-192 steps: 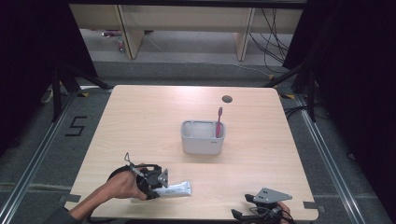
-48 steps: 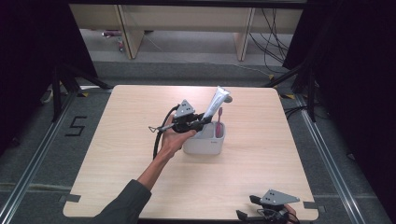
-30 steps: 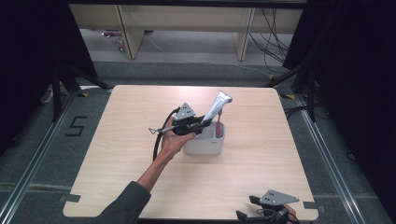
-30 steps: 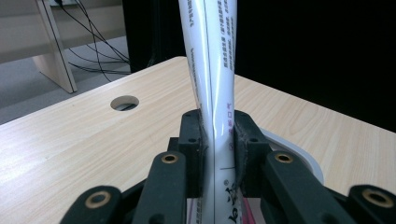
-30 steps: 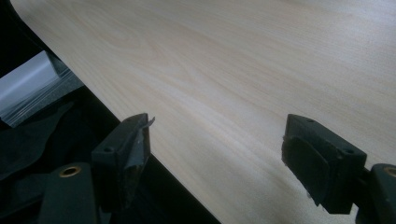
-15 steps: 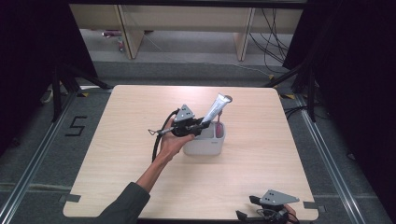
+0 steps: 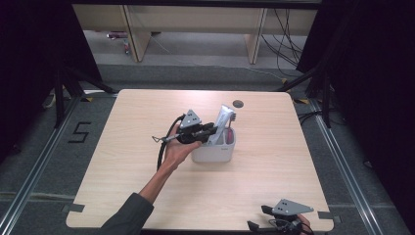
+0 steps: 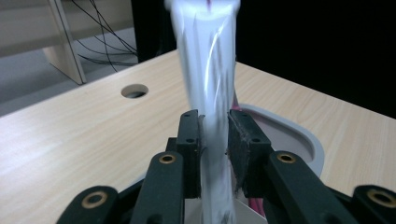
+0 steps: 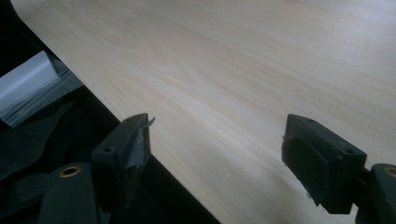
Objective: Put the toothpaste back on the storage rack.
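High view: the left gripper (image 7: 211, 131) holds a white tube (image 7: 221, 124) over the white cup (image 7: 215, 152) that stands in the middle of the worktop (image 7: 274, 147). The tube leans, its flat crimped end up and away from the hand, its lower end already down inside the cup's rim. A pink-handled toothbrush (image 7: 228, 132) stands in the same cup, just beside the tube. The right gripper (image 7: 274, 223) rests at the near right corner of the worktop, well apart from the cup, and takes no part in the work.

Left gripper view: the fingers (image 8: 189, 140) are closed on the tube (image 8: 210, 93), one pad on each flat side, and the tube rises blurred between them. The jaws have just been opening a little, yet the pads look to be touching the tube, so I judge the grip is only starting to slacken. Below and to the right lies the cup's rim (image 8: 299, 133), with a bit of pink at the bottom edge, most likely the toothbrush.

Right gripper view: the fingers (image 9: 128, 144) stand wide apart with nothing between them, above bare worktop (image 9: 233, 70) at its edge.

As I judge it, the carrying is done and the tube is placed in the cup. What is left is to let go fully, so that the tube settles against the wall, and to draw the left hand back without tipping the cup or knocking the toothbrush.
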